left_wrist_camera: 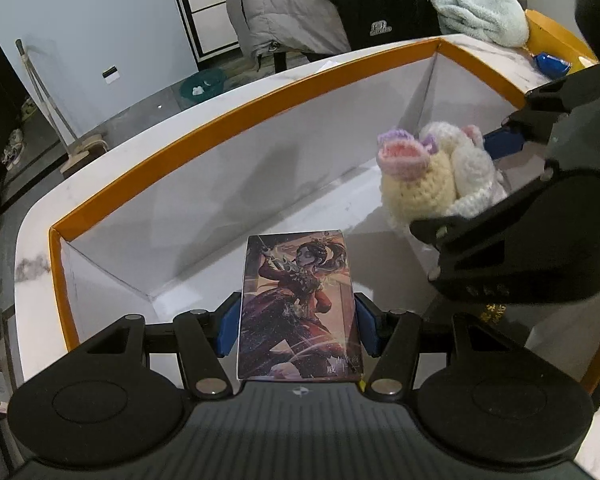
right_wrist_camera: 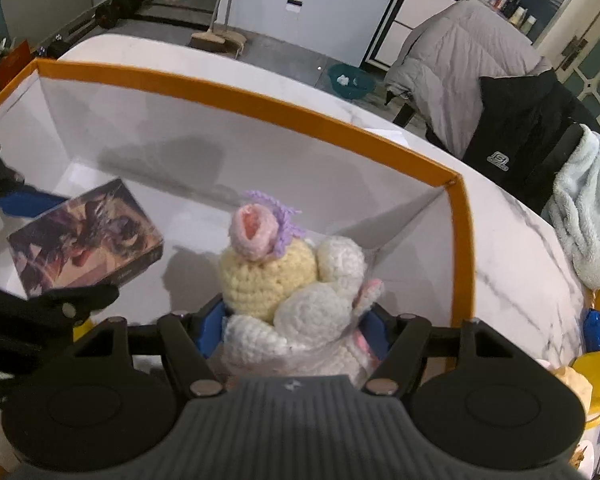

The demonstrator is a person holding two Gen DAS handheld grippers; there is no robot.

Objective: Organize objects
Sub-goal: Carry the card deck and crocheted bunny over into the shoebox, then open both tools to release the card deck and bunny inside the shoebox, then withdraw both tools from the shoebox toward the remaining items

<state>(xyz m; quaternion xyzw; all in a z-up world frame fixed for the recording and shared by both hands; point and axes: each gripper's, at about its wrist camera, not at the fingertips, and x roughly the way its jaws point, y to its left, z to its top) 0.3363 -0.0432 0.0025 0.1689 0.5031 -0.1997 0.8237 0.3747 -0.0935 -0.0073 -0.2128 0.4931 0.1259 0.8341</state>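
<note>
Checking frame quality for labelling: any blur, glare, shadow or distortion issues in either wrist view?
Left wrist: box rim bows from fisheye; card box sharp, crochet toy slightly soft; soft shadows on the box's white wall. Right wrist: same bowing; toy sharp, card box motion-blurred; dim light, no strong glare.

card box (left_wrist_camera: 298,308) left over the open box (left_wrist_camera: 236,120); crochet toy (left_wrist_camera: 424,176) right; open box on table (left_wrist_camera: 32,240)
</note>
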